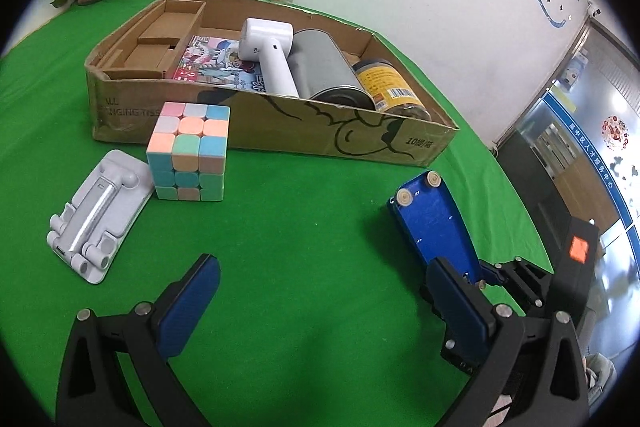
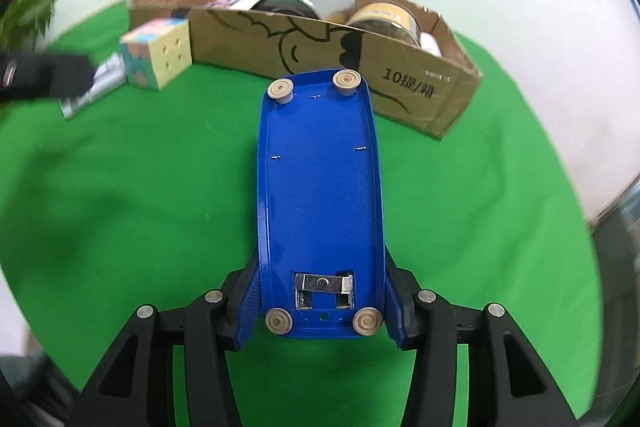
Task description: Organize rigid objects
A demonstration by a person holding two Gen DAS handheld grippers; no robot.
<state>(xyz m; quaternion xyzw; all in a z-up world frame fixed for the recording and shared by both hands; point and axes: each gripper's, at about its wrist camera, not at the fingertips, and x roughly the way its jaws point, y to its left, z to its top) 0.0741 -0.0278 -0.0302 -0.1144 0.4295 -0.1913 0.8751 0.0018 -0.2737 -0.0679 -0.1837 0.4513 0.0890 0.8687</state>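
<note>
On a green felt tabletop (image 1: 312, 227), against a pale wall: an open, shallow brown cardboard box (image 1: 280, 125) with black line drawings on its front. Inside, only partly visible over the rim: a white hammer-shaped plastic device (image 1: 272, 53), a grey metal cylinder lying on its side (image 1: 326, 67), a dark jar with a yellow label (image 1: 390, 87), a colourful printed booklet (image 1: 212, 61) half covered by the white device, and an empty cardboard divider at the far left. Small print on labels unreadable.

In front of the box, at left: a pastel puzzle cube (image 1: 188, 151), touching a folded pale-grey phone stand (image 1: 96, 217) lying flat. In the right wrist view, both smeared by motion blur, the stand mostly hidden behind a dark blurred shape at the left edge.

Between the fingers of the right gripper (image 2: 320, 311): a blue plastic stapler-like object, underside up, with four beige round feet (image 2: 320, 195). Jaws narrowed, blue pads pressing both long sides near the rear end; front end pointing toward the box, just short of its front wall. Top side hidden.

Left gripper (image 1: 320, 291): jaws wide apart, nothing between them, over bare felt; its right finger overlapping the blue object's rear end in view, contact unclear.
</note>
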